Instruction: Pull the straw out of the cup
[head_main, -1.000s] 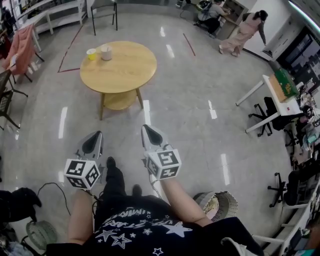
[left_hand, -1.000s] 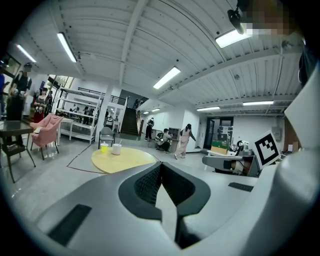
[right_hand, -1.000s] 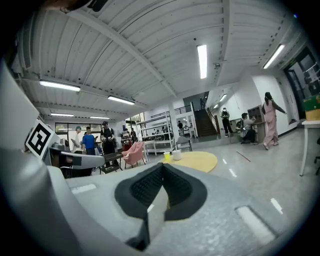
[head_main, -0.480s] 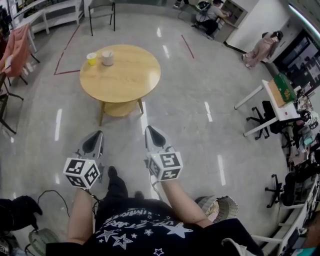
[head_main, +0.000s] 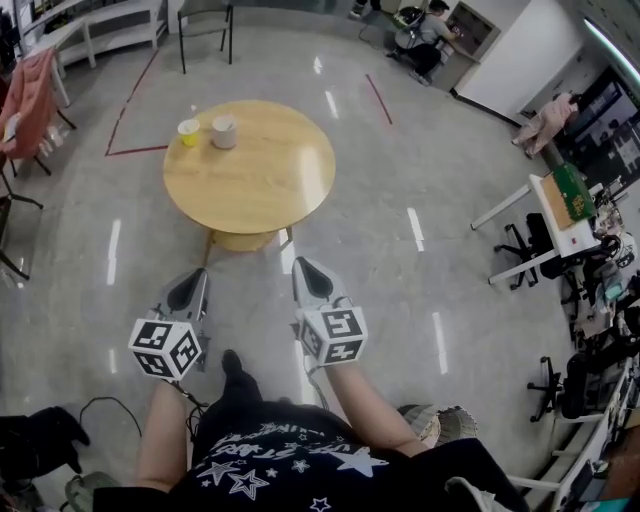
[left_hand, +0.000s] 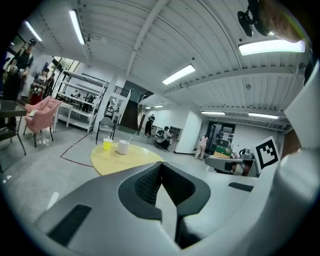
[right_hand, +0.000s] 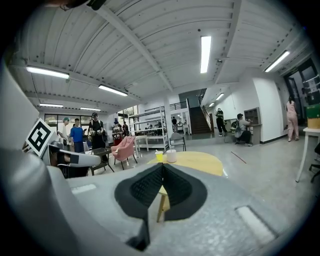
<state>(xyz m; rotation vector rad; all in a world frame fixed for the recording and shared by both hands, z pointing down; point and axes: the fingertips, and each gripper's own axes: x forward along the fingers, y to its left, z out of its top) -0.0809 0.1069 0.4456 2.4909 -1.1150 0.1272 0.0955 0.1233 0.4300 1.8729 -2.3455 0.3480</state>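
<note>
Since a second ago, the round wooden counter (head_main: 250, 170) is sitting lower and nearer in the head view, and both tools are riding forward toward it side by side. I am keeping the left tool (head_main: 197, 277) closed, its jaws meeting at the tips with nothing between them, and the right tool (head_main: 303, 266) is closed and empty in the same way. Across the counter, the white cup (head_main: 224, 131) is standing upright near the far left edge, just beside a yellow cup (head_main: 189, 131). In the left gripper view the straw (left_hand: 129, 140) is showing as a thin pale stick, leaning to the right out of the white cup's rim; from the head view it is too small for me to make out. A wide stretch of glossy grey floor (head_main: 400, 290) is lying open between the tools and the counter's near edge. Red tape lines (head_main: 125, 120) are running along the floor beyond the counter's left side, a pink chair (head_main: 30, 90) is standing further left, and a white desk (head_main: 560, 215) is standing well apart on the right. Square black-and-white markers are showing on each tool's cube. White stars and lettering are printed on the black shirt (head_main: 290, 460), but I cannot read the words.
</note>
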